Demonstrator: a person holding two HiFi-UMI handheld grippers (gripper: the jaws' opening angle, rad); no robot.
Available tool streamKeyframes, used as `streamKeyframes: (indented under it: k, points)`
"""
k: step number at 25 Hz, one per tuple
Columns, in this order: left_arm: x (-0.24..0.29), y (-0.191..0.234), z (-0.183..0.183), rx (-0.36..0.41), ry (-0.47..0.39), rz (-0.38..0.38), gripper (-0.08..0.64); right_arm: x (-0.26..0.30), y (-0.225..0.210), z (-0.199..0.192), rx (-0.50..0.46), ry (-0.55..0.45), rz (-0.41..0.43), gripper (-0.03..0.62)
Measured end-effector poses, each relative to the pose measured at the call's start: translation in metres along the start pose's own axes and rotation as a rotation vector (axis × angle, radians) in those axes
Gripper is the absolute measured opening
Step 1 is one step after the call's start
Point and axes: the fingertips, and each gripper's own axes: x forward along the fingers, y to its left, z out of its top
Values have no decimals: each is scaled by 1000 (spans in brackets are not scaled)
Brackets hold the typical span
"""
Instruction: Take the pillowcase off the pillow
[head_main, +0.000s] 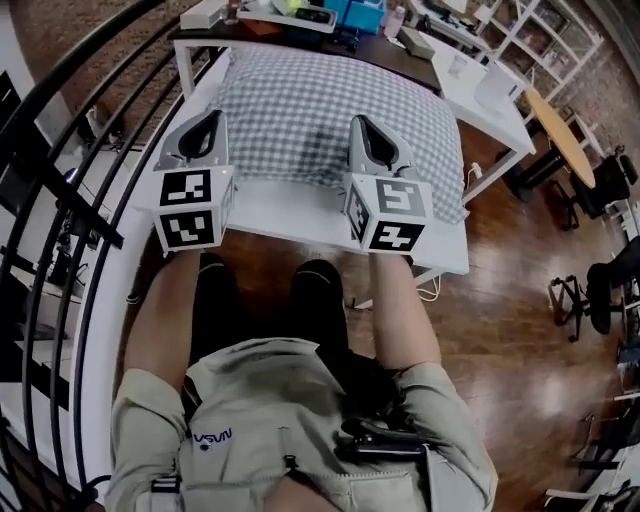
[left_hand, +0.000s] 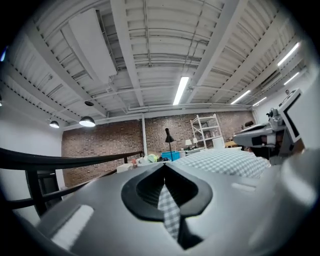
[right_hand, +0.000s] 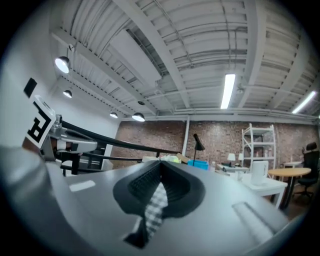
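Note:
A pillow in a grey-and-white checked pillowcase (head_main: 330, 110) lies on a white table (head_main: 290, 215) in front of me. Both grippers rest at its near edge, jaws pointing up and away. My left gripper (head_main: 212, 120) is at the pillow's near left corner, shut on a strip of the checked cloth (left_hand: 169, 207) that shows between its dark pads (left_hand: 145, 187). My right gripper (head_main: 362, 126) sits further right along the same edge, shut on a fold of the checked cloth (right_hand: 154, 210). In the left gripper view the pillow (left_hand: 225, 161) stretches to the right.
A black railing (head_main: 70, 200) curves along the left. Behind the pillow stands a dark desk (head_main: 300, 40) with a blue box (head_main: 362, 12) and clutter. White tables (head_main: 490, 90), a round wooden table (head_main: 562, 135) and black chairs (head_main: 610, 285) stand at the right on wooden floor.

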Motion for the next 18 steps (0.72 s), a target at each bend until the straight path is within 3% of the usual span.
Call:
streamKeyframes:
  k: [3,10,18]
  points:
    - [24,27,-8,-7,41,9,8,44,16,-1,-22,26,50,5]
    - [75,79,-50,-72,125,-23,74,127,78,-11,-49,103,179,79]
    - [119,115,-117,-182,254,-85,117,167,165,-72,-124,337,294,195]
